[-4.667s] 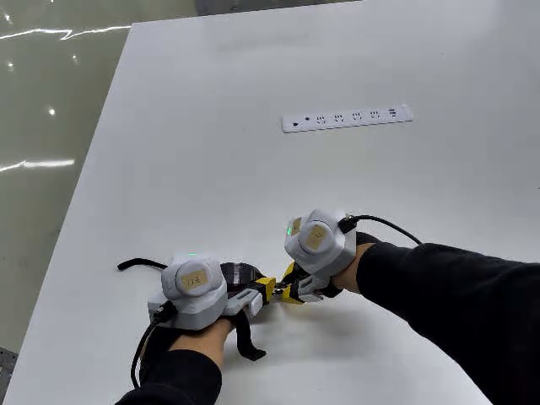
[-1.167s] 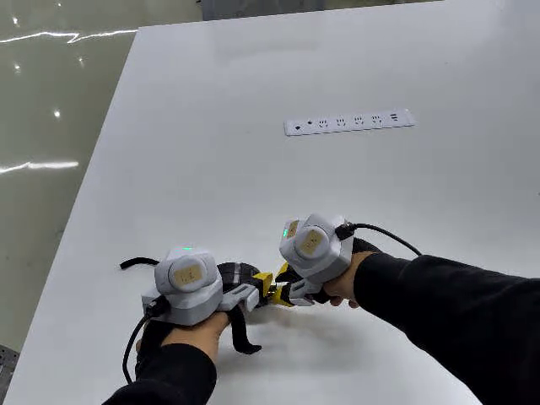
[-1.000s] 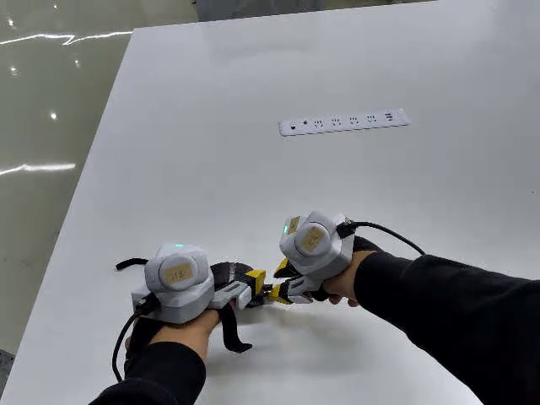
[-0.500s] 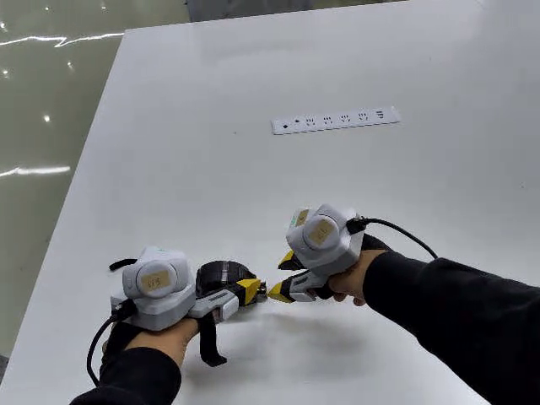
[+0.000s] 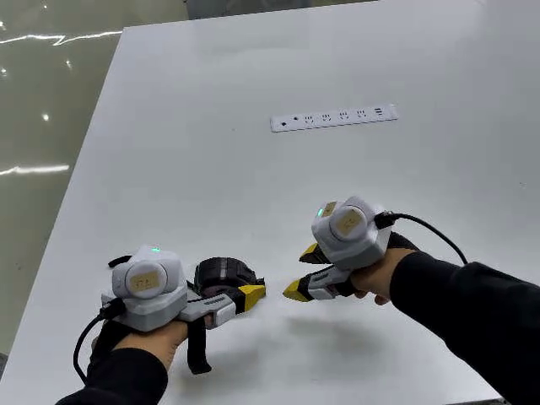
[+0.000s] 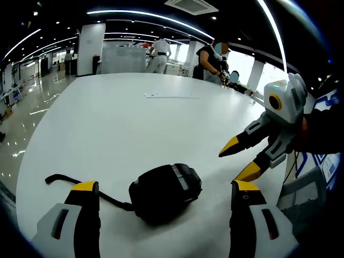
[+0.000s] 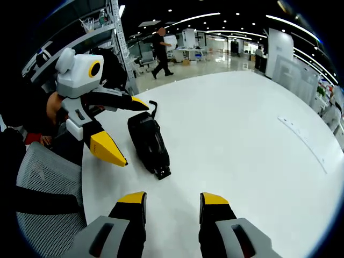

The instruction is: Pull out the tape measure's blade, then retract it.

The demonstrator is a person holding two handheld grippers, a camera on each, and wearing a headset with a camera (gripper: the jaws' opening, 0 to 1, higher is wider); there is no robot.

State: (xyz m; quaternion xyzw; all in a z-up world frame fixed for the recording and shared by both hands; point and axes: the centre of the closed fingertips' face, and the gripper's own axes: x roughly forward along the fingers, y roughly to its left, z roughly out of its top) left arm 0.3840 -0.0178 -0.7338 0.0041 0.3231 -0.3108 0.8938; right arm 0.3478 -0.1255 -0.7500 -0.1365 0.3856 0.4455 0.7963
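Tools that met at the tape measure a moment ago have parted. The left tool has its jaws wide, one on each side of the black tape measure, not squeezing it. It lies on the white worktop. No blade shows, so I think it went back in. Its long side and mouth point at the right tool, which has backed off, jaws apart.

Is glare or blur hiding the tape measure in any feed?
Head view: sharp, tape measure clear; glare streaks lie on the floor. Left gripper view: fisheye bending, tape measure dark but sharp. Right gripper view: likewise bent, tape measure clear.
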